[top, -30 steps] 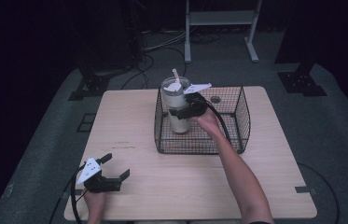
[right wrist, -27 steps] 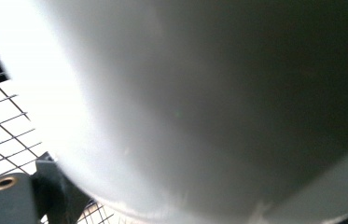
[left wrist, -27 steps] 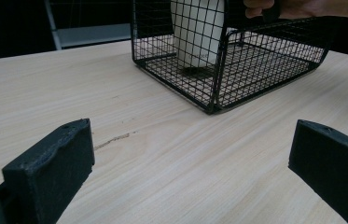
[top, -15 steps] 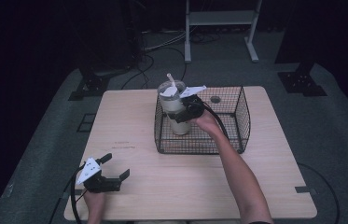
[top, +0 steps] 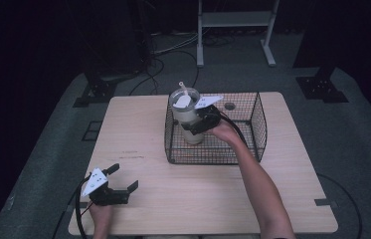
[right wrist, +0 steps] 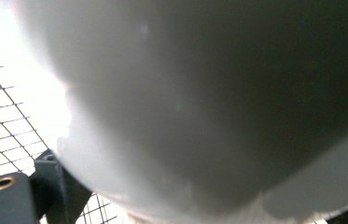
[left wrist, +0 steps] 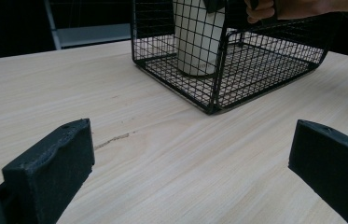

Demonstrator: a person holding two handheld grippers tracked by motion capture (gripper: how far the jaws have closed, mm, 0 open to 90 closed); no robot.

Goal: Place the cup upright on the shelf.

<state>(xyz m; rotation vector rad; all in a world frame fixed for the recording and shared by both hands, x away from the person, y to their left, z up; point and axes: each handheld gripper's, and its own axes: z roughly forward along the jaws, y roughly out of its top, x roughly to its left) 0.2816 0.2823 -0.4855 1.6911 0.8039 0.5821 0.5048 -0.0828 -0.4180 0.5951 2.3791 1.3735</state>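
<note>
High view: a pale wooden surface [top: 183,199] with rounded corners stands on grey carpet [top: 58,149] in a dark room. A black wire basket [top: 252,134] sits at the surface's 12 o'clock edge, slightly right of centre. Inside it, at the basket's 9 o'clock end, a tall cream tumbler [top: 187,122] with a lid and a straw stands upright or nearly so; whether its base touches the basket floor cannot be told. The right tongs [top: 196,124], held over the basket rim, are clamped on the tumbler's side; the right gripper view shows the pale wall pressed close between the jaws, with the basket mesh behind. The left tongs [top: 122,179] rest near the surface's 7 o'clock corner, jaws spread wide and holding nothing, well apart from the basket; the left gripper view looks across bare wood to the basket and tumbler. A small dark disc [top: 230,105] lies just beyond the basket. Behind the surface, at 12 o'clock, cables [top: 168,50] trail over the floor beside a grey metal stand [top: 232,20]; black stand feet [top: 322,87] sit at 2 o'clock and 10 o'clock.
</note>
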